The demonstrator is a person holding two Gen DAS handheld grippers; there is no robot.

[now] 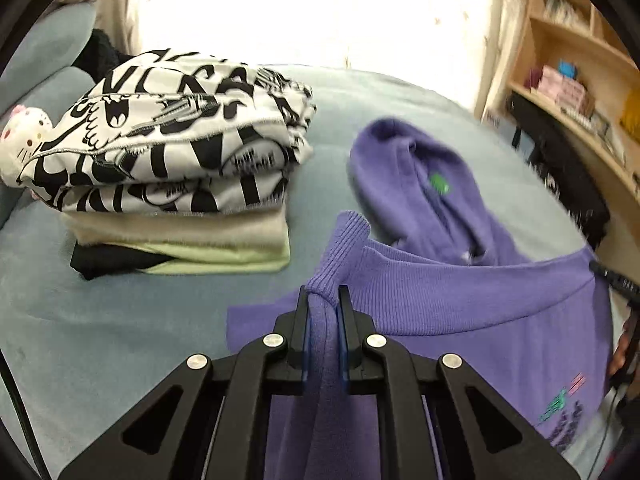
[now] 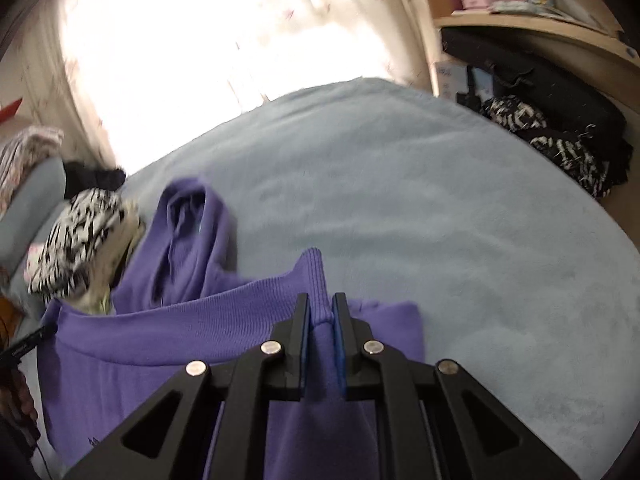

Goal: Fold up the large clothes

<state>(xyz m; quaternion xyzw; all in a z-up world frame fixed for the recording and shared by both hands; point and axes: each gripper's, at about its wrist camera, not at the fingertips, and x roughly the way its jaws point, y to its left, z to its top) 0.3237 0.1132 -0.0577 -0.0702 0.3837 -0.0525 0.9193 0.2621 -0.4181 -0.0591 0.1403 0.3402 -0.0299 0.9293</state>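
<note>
The purple hoodie (image 1: 460, 292) lies spread on the blue-grey bed cover (image 1: 100, 320), hood (image 1: 404, 168) twd the window, body twd the person. Its ribbed hem (image 1: 440, 284) is pinched at 2 spots: one bunch of rib is clamped in the left gripper (image 1: 325, 300), another in the right gripper (image 2: 321, 312). Both sets of jaws are squeezed tight on the knit, cloth bulging out above the tips and hanging down betw. the fingers. The hem is prob. held at both corners so the lower half can be carried over twd the hood in one even fold w/o skewing.

A stack of folded clothes (image 1: 176, 184), black-and-white print on top, is kept beside the hoodie, just apart from the hood, likely as the finished pile.

Both grippers are angled fwd and down over the near edge of the garment, roughly parallel, the hem drawn taut betw. them.
</note>
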